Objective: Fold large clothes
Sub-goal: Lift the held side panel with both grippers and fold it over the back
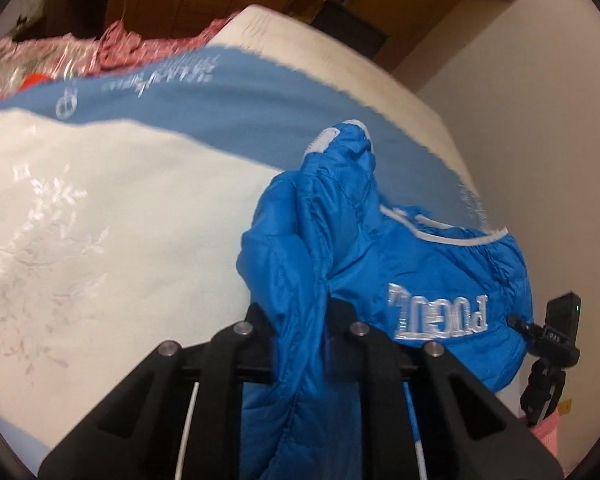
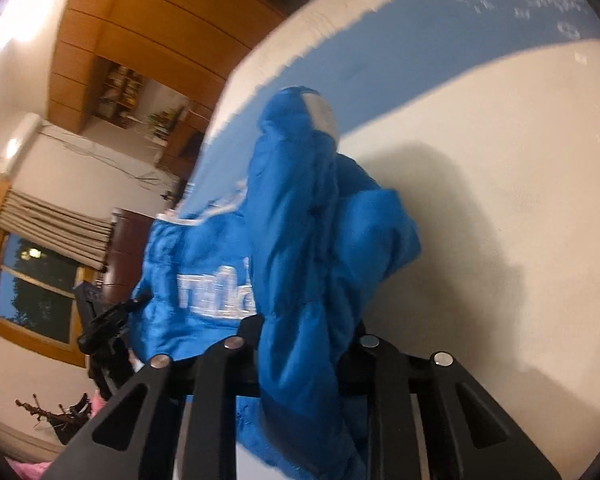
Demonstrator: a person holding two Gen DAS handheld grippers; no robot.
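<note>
Jacket (image 1: pixel 412 280), a bright blue padded one with white lettering and white trim, lies bunched at one edge of the bed (image 1: pixel 100 208), partly on the pale quilted top and partly over the blue band that crosses it. Part of it is lifted off the bed in two peaks. The left gripper (image 1: pixel 300 316) has its fingers pinching a thick fold of the blue fabric, which runs up from the grip to a grey-tipped cuff (image 1: pixel 332 136). The right gripper (image 2: pixel 304 328) likewise has its fingers closed on a bundle of the same fabric, with a grey-tipped end (image 2: pixel 320 114) standing above it.

Both grips look like sleeves or bunched edges, so the step in hand appears to be lifting and spreading the garment flat before any fold. To do that well, draw the two hands apart evenly until the cloth between them is taut, keep the pinch firm since the slick shell could slip, and lay the body down further from the edge of the bed, lettering side flat, so nothing hangs over. A small tripod (image 1: pixel 548 360) stands just beyond that edge; keep the swinging fabric from catching it.
</note>
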